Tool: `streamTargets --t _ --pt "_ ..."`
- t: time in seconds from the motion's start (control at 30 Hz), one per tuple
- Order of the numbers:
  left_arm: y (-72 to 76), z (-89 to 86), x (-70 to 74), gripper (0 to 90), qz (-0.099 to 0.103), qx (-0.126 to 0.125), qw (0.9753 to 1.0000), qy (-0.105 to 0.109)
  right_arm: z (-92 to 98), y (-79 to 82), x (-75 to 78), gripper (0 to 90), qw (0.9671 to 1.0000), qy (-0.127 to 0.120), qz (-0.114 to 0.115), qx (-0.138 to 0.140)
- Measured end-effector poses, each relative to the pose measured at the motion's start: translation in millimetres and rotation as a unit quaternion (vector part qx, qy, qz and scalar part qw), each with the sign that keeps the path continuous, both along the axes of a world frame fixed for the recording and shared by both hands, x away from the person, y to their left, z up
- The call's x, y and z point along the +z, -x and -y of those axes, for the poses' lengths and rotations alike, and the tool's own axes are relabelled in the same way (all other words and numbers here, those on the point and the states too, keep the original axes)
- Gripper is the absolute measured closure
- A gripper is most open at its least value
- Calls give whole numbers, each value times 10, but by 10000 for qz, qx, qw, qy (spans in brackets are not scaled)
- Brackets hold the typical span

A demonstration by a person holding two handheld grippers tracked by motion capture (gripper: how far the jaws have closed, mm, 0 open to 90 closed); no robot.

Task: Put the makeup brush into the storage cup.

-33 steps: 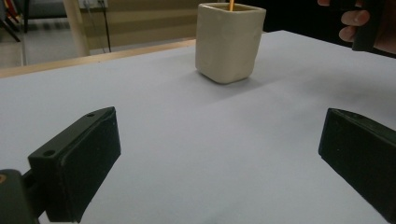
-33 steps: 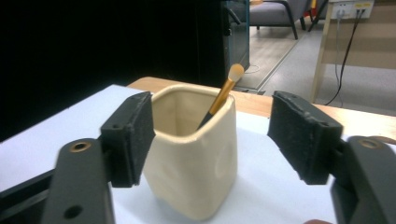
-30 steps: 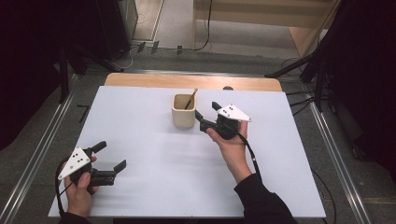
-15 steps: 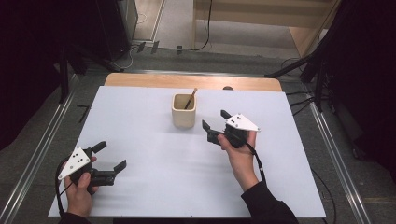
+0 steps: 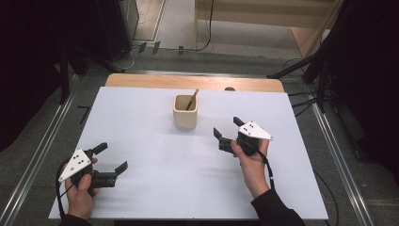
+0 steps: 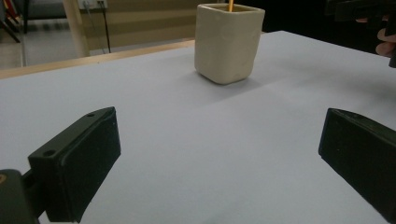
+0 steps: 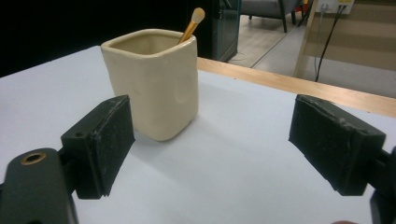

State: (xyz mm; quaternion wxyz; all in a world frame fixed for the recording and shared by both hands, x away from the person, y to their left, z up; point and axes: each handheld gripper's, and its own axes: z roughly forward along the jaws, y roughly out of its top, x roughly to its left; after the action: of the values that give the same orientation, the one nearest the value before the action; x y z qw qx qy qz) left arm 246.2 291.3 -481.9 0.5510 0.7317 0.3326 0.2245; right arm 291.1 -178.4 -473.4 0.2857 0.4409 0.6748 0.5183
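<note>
The left tongs [image 5: 112,158] sit near the surface's near-left corner, jaws spread wide and holding nothing, gripped by the left hand [image 5: 81,194]. The right tongs [image 5: 227,131], right of centre, gape likewise in the right hand [image 5: 251,165].

Your left gripper [image 5: 113,160] is black with two blocky rectangular jaws, topped by a pale grey three-cornered plate dotted with small dark holes, and a black cable loops from it past your wrist. Your right gripper [image 5: 227,131] matches, its cable trailing along your dark sleeve [image 5: 275,212]. Up close, its pads [image 7: 111,142] look rough-textured, with a brass-ringed screw hole beside one.
</note>
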Motion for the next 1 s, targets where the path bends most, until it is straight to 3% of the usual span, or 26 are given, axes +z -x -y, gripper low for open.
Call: streamTargets --t 1.0 --pt "2 -6 22 0 46 -15 10000 50 383 332 -198 118 9998 111 -60 -130"
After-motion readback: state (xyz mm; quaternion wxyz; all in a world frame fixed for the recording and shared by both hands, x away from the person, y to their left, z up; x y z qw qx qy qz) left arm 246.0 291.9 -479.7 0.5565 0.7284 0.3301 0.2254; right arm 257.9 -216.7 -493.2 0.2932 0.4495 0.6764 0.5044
